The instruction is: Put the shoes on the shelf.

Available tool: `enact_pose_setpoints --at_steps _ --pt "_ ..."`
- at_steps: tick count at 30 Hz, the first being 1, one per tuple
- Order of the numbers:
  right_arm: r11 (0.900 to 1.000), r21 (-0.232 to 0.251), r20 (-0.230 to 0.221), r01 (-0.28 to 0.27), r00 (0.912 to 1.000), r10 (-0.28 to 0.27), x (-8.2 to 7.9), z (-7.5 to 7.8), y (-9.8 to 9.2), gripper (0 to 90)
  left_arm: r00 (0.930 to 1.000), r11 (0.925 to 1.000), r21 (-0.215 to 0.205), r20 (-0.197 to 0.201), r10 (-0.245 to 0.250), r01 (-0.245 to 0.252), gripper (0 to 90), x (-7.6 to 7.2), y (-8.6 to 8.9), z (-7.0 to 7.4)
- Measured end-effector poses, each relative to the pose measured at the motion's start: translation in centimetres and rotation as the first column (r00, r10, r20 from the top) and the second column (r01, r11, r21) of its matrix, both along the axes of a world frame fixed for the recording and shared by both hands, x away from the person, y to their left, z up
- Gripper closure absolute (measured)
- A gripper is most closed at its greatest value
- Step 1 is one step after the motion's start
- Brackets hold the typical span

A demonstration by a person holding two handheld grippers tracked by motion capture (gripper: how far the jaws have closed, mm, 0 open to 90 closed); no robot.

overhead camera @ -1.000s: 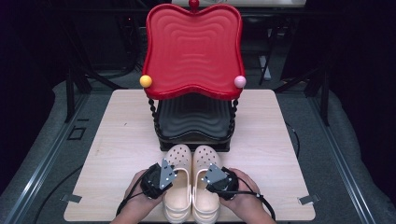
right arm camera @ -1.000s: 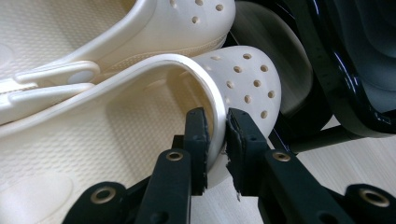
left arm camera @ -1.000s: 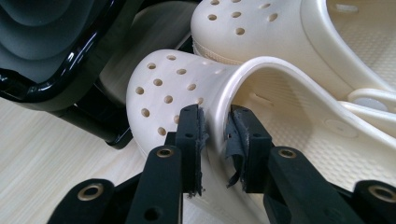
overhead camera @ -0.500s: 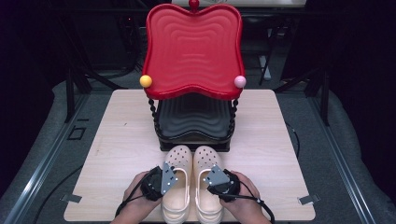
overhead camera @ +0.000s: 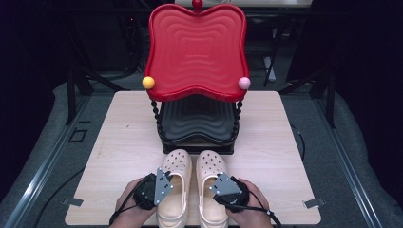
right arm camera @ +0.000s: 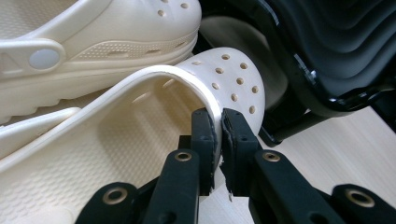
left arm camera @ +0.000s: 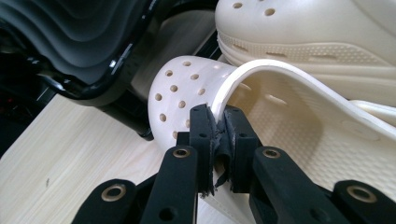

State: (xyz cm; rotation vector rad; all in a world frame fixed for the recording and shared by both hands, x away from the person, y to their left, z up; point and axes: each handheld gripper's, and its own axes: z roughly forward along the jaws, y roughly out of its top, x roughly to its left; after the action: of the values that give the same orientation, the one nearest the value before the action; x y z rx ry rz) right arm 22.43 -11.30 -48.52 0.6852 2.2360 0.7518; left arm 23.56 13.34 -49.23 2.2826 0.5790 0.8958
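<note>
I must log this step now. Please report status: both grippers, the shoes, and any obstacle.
Left gripper shut on left clog rim. Right gripper shut on right clog rim, jaws just closed. Two-tier stand directly ahead of toes, close.

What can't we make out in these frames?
- Heels of both cream clogs: high view, cut off by the bottom edge and covered by the grippers and hands.
- Lower black tray of the two-tier stand: high view, its back hidden under the red tray.
- Whether the clogs rest on the table or are lifted: no view settles it.
- Left gripper's pad contact: the clog's rim covers it.
</note>
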Motion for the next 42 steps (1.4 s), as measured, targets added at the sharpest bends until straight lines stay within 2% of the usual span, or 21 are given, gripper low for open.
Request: enact_pose_setpoints --at_steps 12,19,29,35,42 --pt "1.000 0.019 0.054 -0.011 0.9985 0.010 -1.1 3.5 -0.2 83.9 0.9982 0.9995 -0.023 0.057 -0.019 0.020 83.9 -1.7 0.6 3.8" --pt "1.000 0.024 0.087 -0.014 0.9961 0.012 -1.3 5.4 -0.3 84.0 0.9948 0.9993 -0.025 0.099 -0.024 0.027 84.0 -1.7 0.5 5.8" --pt "1.000 0.005 0.135 -0.009 0.9908 0.008 0.2 7.6 -0.3 84.0 0.9894 0.9995 -0.013 0.143 -0.026 0.028 84.0 0.3 -0.3 7.5" --pt "1.000 -0.022 0.164 0.001 0.9865 0.002 1.9 8.4 0.0 84.1 0.9858 0.9999 -0.008 0.168 -0.011 0.013 84.1 2.1 -0.6 8.3" --pt "0.999 -0.035 0.192 0.036 0.9810 -0.029 4.7 8.7 0.2 84.3 0.9793 0.9999 0.010 0.202 -0.003 0.001 84.1 4.6 -1.3 8.7"
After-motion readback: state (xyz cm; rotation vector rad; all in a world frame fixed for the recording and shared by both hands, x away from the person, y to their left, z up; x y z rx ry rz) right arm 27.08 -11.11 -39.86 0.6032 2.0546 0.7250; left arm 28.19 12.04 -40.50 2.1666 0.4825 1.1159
